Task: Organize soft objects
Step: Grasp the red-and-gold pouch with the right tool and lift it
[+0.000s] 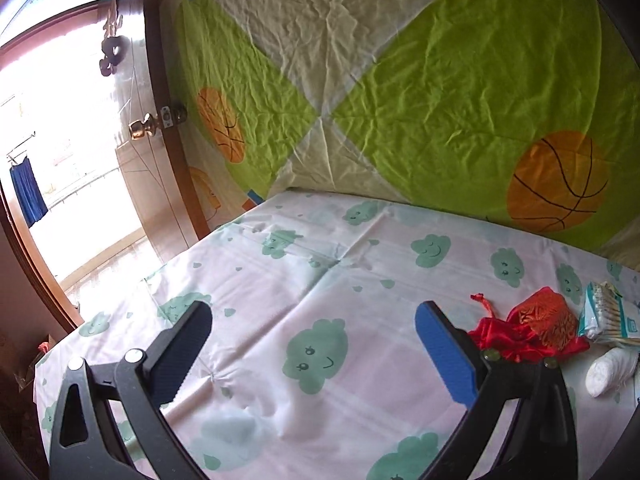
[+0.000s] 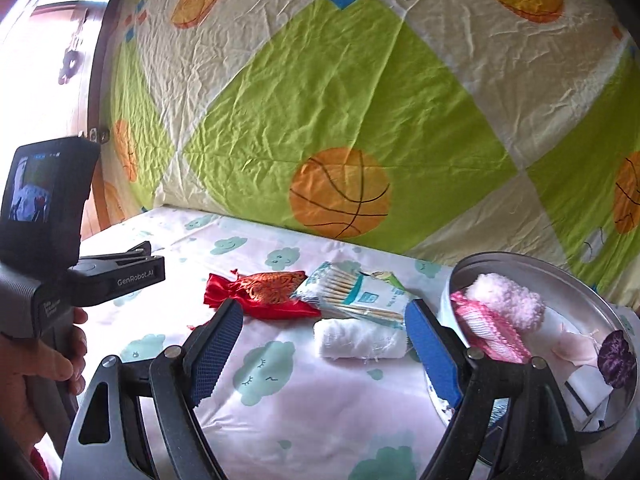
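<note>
While both claws hang spread and empty over the tabletop, the soft things lie in a loose cluster toward its right side: a red satin drawstring pouch with a gold-brocade panel, a clear packet of cotton swabs touching its right end, and a white gauze roll lying on its side just in front of the packet. The round metal tin near the right edge holds a fluffy pink roll, a pink-and-white knitted piece and a dark purple scrunchie. The right claw sits just short of the gauze roll. The left claw faces bare cloth, open room stretching to the left edge. A white cloud-print cloth covers the tabletop; a green-and-cream basketball-print sheet hangs behind it, and a wooden door stands left
</note>
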Motion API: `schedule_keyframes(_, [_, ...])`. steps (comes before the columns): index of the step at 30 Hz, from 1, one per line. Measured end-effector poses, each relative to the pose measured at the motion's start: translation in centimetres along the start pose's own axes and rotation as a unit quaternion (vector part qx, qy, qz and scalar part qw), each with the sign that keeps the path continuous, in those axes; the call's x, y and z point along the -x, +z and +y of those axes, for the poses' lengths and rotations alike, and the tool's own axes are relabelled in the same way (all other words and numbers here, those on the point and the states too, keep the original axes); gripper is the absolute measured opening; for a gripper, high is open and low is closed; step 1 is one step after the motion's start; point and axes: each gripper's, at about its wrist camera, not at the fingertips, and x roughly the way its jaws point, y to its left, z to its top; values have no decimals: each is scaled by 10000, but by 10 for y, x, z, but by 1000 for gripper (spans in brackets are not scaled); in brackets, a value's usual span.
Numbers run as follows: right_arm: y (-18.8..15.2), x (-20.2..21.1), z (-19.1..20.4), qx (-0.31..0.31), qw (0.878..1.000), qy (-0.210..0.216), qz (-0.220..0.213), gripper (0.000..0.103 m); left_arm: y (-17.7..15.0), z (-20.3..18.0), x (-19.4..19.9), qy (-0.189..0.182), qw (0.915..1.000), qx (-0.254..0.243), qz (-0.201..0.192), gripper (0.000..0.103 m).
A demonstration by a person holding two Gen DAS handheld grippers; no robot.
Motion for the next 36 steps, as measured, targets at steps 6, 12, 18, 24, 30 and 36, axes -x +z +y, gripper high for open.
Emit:
schedule_keyframes(6, [7,-45,15,-339,9948,616,733,85,3,16,-2,438,9990,115,22,103])
schedule_keyframes(12, [10,-99,31,-1204,9784,737,1509,85,6,48,-11,896,9938,644,140,103])
schedule_keyframes(18, [16,-144,24,-2244,9555,353,1883,85,3,65,-19,916,9898,1011,409,103])
schedule_keyframes(24, [35,-179,38,-1987,9588,-336,2001,85,2,74,-20,823,9870,1289,504,103])
schedule_keyframes(30, [43,-195,71,-941,9690,-468,2237,55,1,79,-23,707,9851,1453,594,103])
schedule_keyframes(36, [39,-177,78,-412,9754,6,2163,28,-2,80,-26,689,9844,1471,680,103])
